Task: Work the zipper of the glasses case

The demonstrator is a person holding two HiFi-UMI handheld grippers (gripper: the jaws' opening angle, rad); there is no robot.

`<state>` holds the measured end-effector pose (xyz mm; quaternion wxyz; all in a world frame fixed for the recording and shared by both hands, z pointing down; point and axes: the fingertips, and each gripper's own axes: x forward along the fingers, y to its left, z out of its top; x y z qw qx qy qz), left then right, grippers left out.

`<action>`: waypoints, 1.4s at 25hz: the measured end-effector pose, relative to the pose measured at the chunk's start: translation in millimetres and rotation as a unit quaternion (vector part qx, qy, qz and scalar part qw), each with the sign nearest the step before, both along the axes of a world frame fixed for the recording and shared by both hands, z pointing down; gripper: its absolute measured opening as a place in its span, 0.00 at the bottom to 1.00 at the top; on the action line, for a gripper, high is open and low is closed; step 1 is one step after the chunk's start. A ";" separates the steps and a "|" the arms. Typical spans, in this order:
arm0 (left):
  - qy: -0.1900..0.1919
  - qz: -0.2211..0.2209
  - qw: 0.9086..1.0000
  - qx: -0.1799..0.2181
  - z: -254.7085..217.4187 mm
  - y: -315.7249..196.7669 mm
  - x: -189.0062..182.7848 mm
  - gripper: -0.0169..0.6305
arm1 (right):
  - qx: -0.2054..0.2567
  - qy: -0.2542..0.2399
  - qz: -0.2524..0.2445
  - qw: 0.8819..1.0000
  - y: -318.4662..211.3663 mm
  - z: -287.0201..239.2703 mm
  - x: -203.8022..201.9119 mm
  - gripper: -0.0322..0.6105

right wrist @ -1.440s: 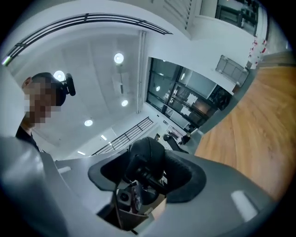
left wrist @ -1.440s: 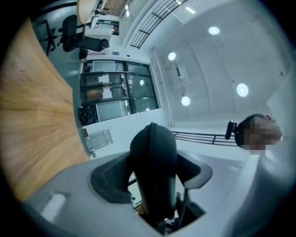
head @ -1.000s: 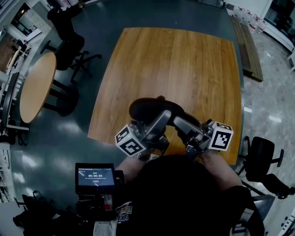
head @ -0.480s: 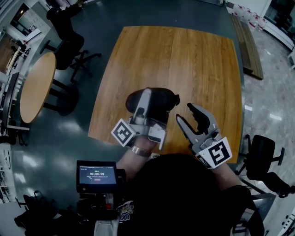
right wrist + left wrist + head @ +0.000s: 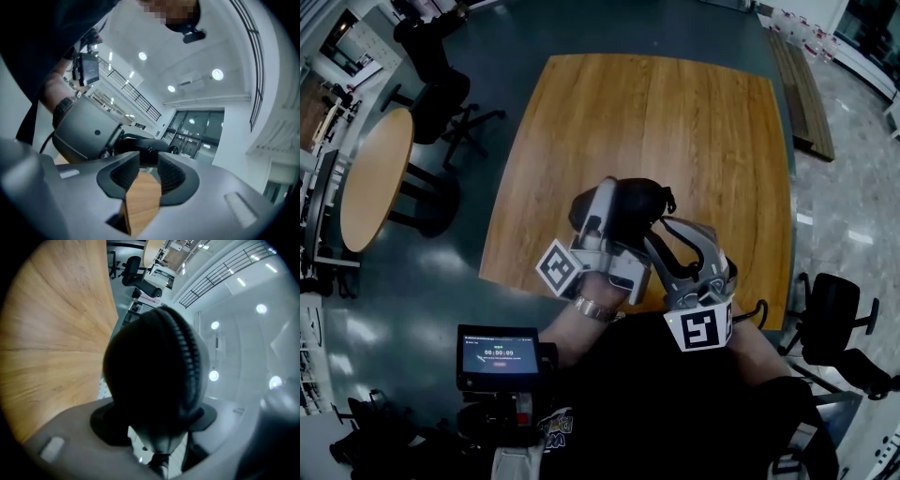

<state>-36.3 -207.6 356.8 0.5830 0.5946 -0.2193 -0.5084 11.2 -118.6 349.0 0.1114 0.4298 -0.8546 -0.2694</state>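
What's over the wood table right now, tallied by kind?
Case: 1, clamped in the left claw
Claws: 2; the right claw is closing, with nothing between its pads yet
Total: 3

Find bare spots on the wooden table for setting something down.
The table is bare across its far half and along its left and right edges. Crowded: the near middle, where the left gripper holds the glasses case and the right gripper, jaws closing with nothing between, reaches in.
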 end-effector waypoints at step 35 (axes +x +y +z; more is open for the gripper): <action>-0.038 -0.043 0.989 -0.135 43.3 6.2 -25.6 0.47 | 0.062 0.119 0.010 0.991 -3.9 15.4 -8.2 0.11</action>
